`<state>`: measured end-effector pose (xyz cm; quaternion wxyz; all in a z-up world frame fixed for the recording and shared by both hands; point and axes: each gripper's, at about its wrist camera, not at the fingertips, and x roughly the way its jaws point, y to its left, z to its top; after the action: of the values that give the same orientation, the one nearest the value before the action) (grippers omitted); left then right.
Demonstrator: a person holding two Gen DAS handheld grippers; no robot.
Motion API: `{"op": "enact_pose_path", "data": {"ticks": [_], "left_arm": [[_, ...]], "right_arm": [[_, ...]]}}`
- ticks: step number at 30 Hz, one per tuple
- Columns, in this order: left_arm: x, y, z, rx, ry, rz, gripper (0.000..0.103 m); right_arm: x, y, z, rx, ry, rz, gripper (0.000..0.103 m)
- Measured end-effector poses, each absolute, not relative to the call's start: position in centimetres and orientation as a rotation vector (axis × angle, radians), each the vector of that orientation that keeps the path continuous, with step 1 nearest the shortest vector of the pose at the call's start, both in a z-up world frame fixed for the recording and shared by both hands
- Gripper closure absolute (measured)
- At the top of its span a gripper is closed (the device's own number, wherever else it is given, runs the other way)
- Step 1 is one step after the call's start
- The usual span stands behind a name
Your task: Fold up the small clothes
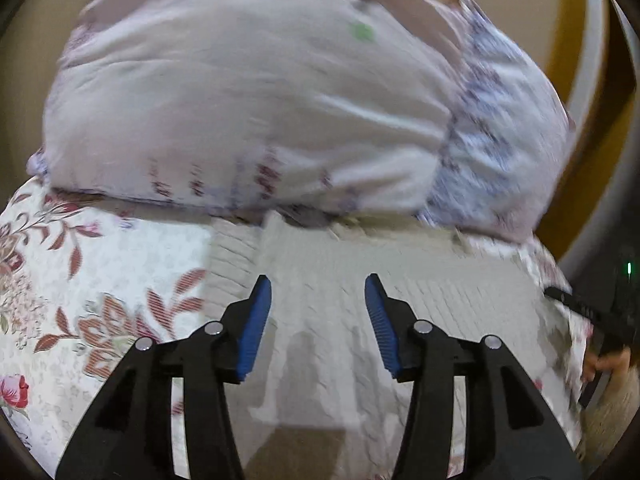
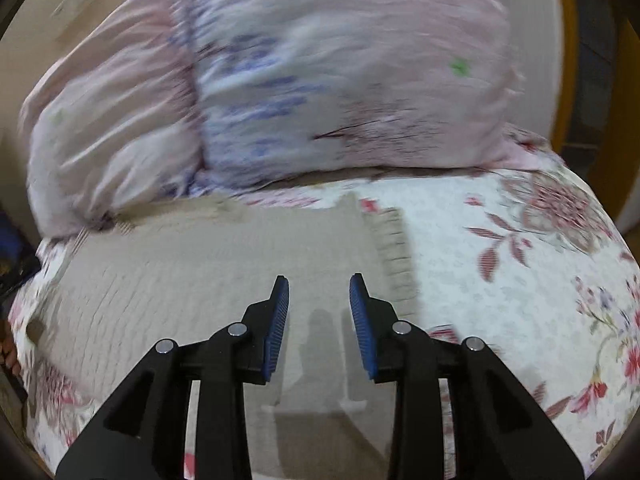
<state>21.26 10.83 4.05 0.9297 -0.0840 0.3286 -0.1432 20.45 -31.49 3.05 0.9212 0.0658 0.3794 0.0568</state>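
A cream knitted garment [image 1: 360,280] lies flat on a floral bedspread [image 1: 80,272], with a ribbed cuff edge at its left. My left gripper [image 1: 318,292] hovers over it, blue pads apart and nothing between them. In the right wrist view the same knit garment [image 2: 200,272] spreads left of centre, its ribbed hem [image 2: 394,256] at the right. My right gripper [image 2: 319,294] stands above it, jaws parted a little less, with only its shadow on the cloth below. The right gripper's black body [image 1: 600,320] shows at the left view's right edge.
Large pale pillows with floral trim [image 1: 260,92] [image 2: 320,80] are piled just behind the garment. The floral bedspread [image 2: 520,280] extends to the right. A wooden and white frame [image 1: 576,40] stands behind. A person's fingers [image 1: 604,364] hold the other tool.
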Motion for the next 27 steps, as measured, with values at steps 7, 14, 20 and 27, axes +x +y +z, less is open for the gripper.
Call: {"op": "enact_pose_path", "data": {"ticks": [7, 14, 20, 27], "left_arm": [[21.8, 9.8, 0.9, -0.13, 0.814, -0.293, 0.054], [21.4, 10.2, 1.0, -0.164, 0.825, -0.313, 0.046], [21.8, 14.6, 2.6, -0.416, 0.761, -0.283, 0.032], [24.0, 18.0, 1.2, -0.571, 0.811, -0.212, 0.032]], "right_arm": [[20.6, -29.1, 0.8, 0.041, 0.858, 0.115, 0.067], [20.7, -28.9, 0.9, 0.044, 0.907, 0.057, 0.055], [20.9, -26.4, 2.3, 0.058, 0.879, 0.122, 0.043], [22.2, -19.7, 2.4, -0.002, 0.859, 0.243, 0.043]]}}
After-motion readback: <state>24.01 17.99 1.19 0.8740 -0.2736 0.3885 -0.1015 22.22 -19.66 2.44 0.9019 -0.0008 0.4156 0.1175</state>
